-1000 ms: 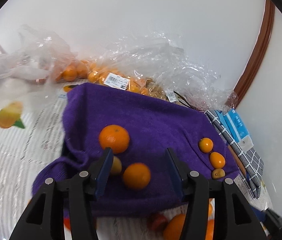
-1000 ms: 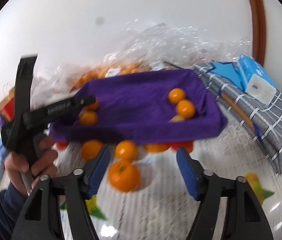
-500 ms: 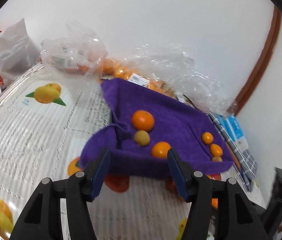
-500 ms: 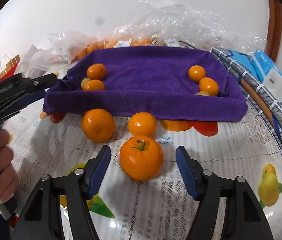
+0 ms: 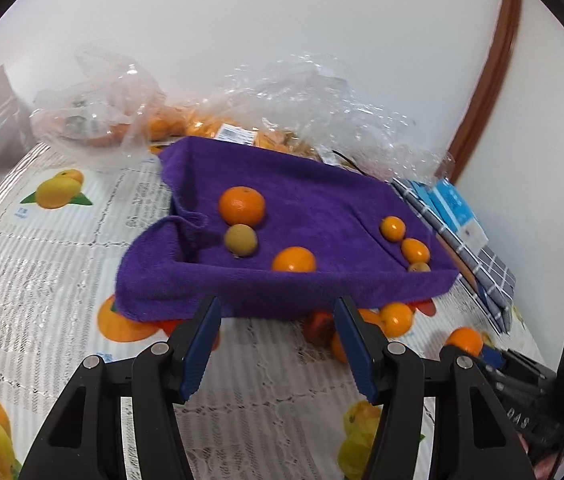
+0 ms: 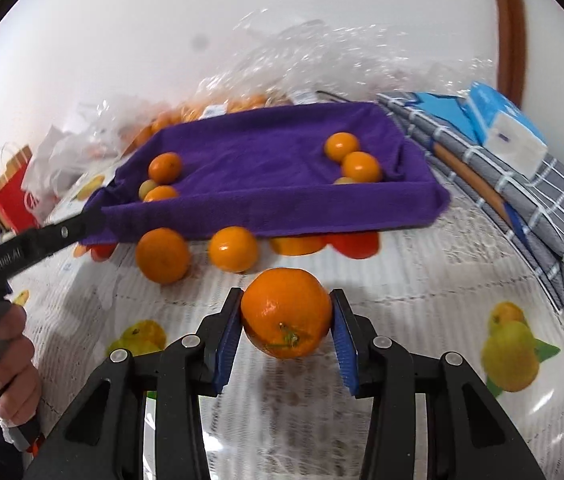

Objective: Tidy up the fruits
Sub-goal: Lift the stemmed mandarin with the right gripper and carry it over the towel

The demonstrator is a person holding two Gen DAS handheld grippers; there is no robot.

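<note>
The right gripper (image 6: pixel 286 324) has a large orange (image 6: pixel 286 322) between its blue pads (image 6: pixel 228 334). Both pads press against the fruit's sides, and the jaws are closing on it. The orange sits near the front edge of the tabletop (image 6: pixel 422 288), its stem end facing the camera.

The left gripper (image 5: pixel 276 344) has its jaws spread with nothing between them. It hovers over the lace tablecloth, pointing at the near rim of the purple towel tray (image 5: pixel 282 292). In the right wrist view, a hand (image 6: pixel 14 364) grips its handle at the left edge of the tabletop.

The tray occupies the middle of the tabletop. Its left end holds three fruits: an orange (image 5: pixel 241 205), a pale yellowish fruit (image 5: pixel 241 240) touching it, and a second orange (image 5: pixel 294 260) at the near wall. Its right end holds a row of three small fruits (image 5: pixel 393 228); the nearest is partly hidden by the wall.

Two loose oranges (image 6: pixel 163 255) lie on the tabletop just beside the tray's near wall. Further round orange shapes under the rim may be tablecloth print or fruit; the blur prevents a clear reading.

Clear plastic bags (image 5: pixel 322 100) containing orange fruit lie along the far edge. A folded grey checked cloth (image 6: pixel 542 208) carrying a blue pack (image 6: pixel 502 128) lies at the right edge.
</note>
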